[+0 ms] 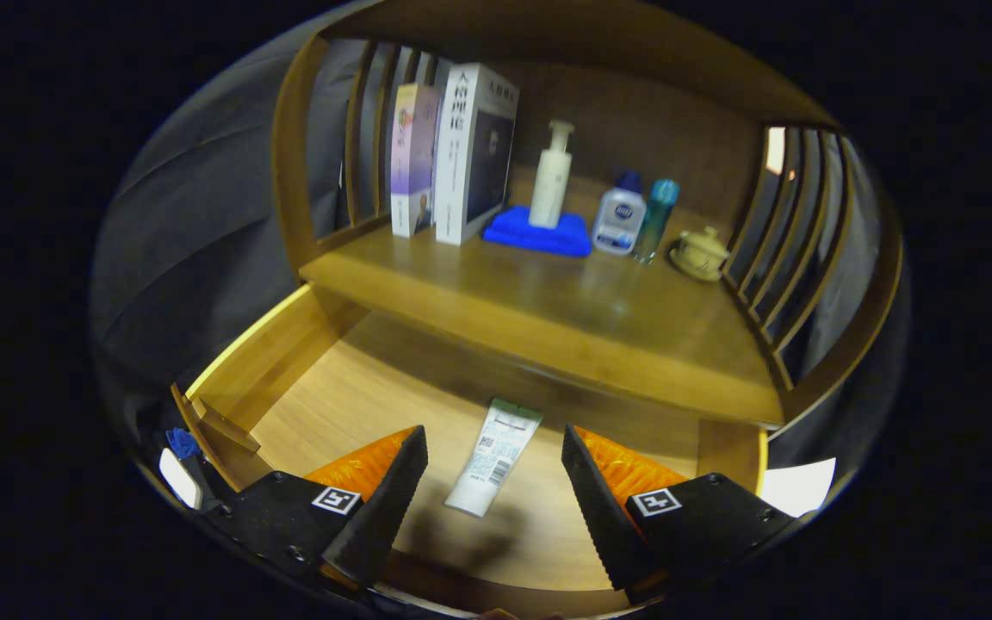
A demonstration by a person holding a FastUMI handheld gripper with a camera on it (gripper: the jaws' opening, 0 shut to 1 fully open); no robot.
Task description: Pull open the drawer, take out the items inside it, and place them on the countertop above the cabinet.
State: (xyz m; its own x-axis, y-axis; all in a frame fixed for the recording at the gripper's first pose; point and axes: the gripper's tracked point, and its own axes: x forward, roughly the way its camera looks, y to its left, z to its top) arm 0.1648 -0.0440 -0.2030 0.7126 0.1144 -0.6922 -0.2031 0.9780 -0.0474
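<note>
Up beyond the fingers, on the countertop (548, 301) above the open drawer (350, 387), a row of things stands from left to right: two upright books (453, 155) against the slatted side, a pale pump bottle (552, 176) sitting on a folded blue cloth (539, 234), a squat clear bottle with a blue cap (618, 215), a slim teal bottle (656, 220) touching it, and a small cream lidded cup (700, 252) near the right-hand slats. None of these lie between the fingers and the drawer's contents. The cabinet is warm brown wood with a plain back panel, and dark cloth hangs behind it. The drawer is pulled well out, its pale wooden floor lit brightly. The gripper (494, 486) hangs over the drawer with its fingers spread wide and gripping nothing. Between them and just ahead lies a white tube (492, 456), flat on the drawer floor, its green end pointing away toward the cabinet, touched by neither finger.
</note>
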